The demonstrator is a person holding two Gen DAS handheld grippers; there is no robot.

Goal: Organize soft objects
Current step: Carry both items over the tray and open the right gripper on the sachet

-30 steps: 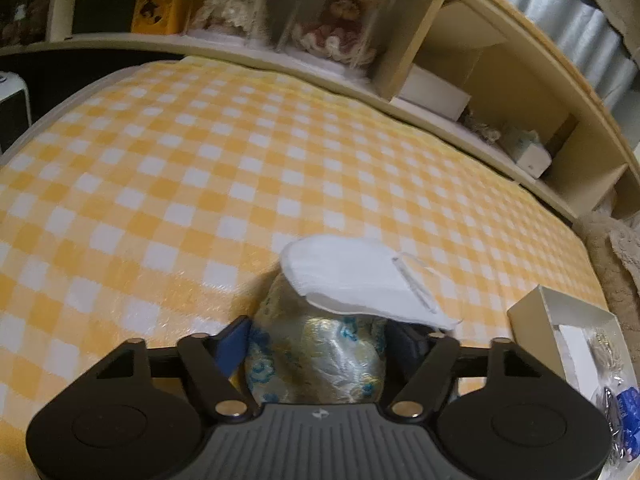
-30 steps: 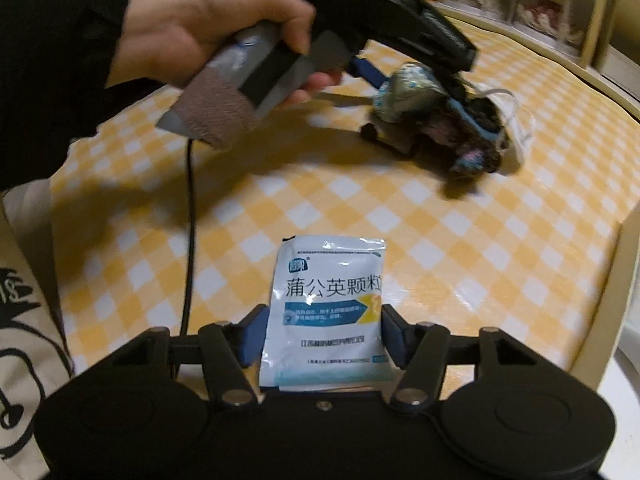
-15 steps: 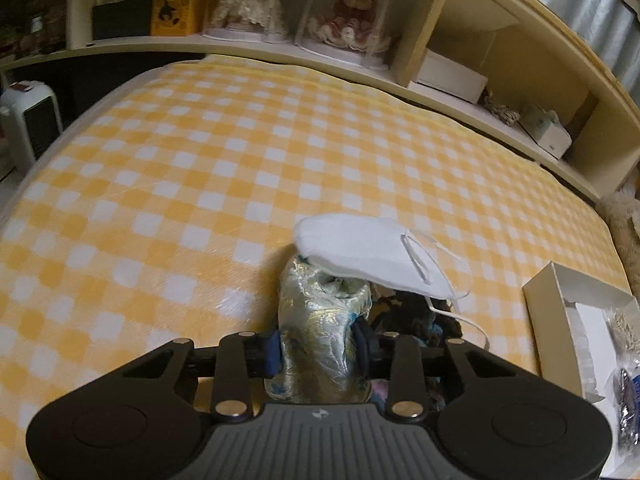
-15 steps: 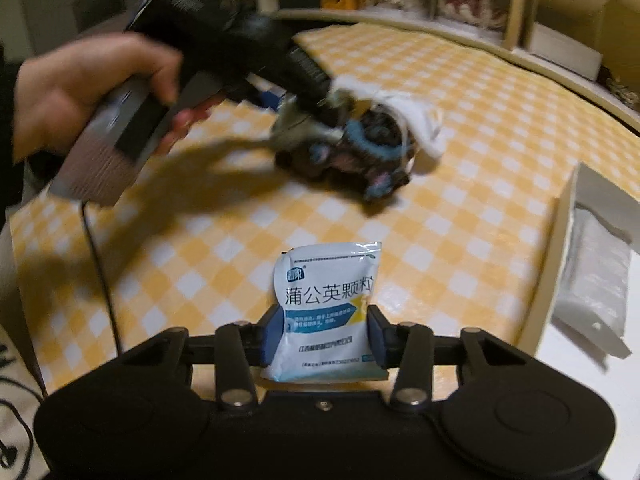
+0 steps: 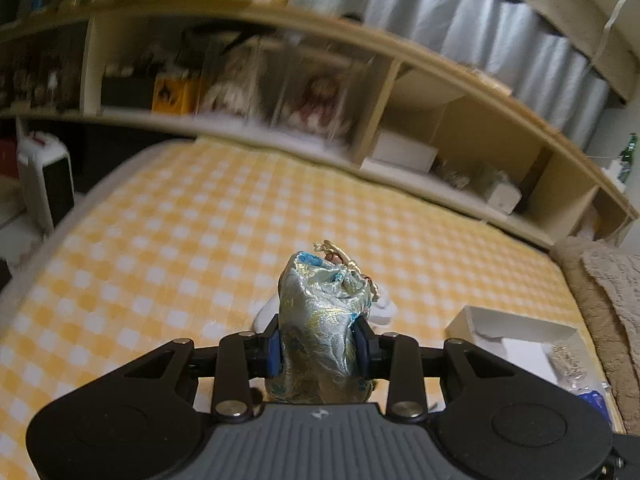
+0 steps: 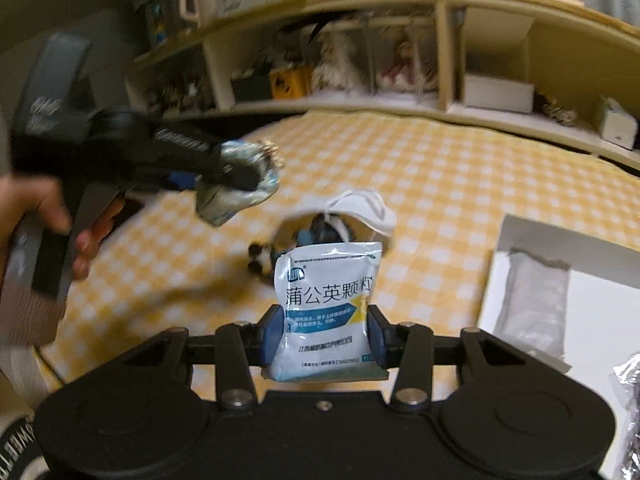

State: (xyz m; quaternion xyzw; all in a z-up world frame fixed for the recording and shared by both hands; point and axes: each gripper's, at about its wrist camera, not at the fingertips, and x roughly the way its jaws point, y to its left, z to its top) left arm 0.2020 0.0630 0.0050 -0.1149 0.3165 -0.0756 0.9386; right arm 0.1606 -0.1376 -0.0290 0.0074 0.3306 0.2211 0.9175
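My left gripper [image 5: 318, 346] is shut on a silver-blue brocade pouch [image 5: 320, 320] and holds it above the yellow checked tablecloth [image 5: 180, 240]; the pouch also shows in the right wrist view [image 6: 236, 196]. My right gripper [image 6: 324, 330] is shut on a white and blue medicine sachet [image 6: 326, 304], held above the table. A white face mask [image 6: 360, 210] lies on a dark soft bundle [image 6: 308, 236] on the cloth, partly hidden behind the sachet.
An open white box [image 6: 568, 288] with a clear plastic packet [image 6: 528, 300] stands at the right; it also shows in the left wrist view [image 5: 516, 336]. A wooden shelf [image 5: 400, 120] with dolls and boxes runs along the back. A white heater [image 5: 44, 180] stands left.
My left gripper has lifted the pouch out from under the mask, well above the table. My right gripper has risen with the sachet and turned toward the shelf.
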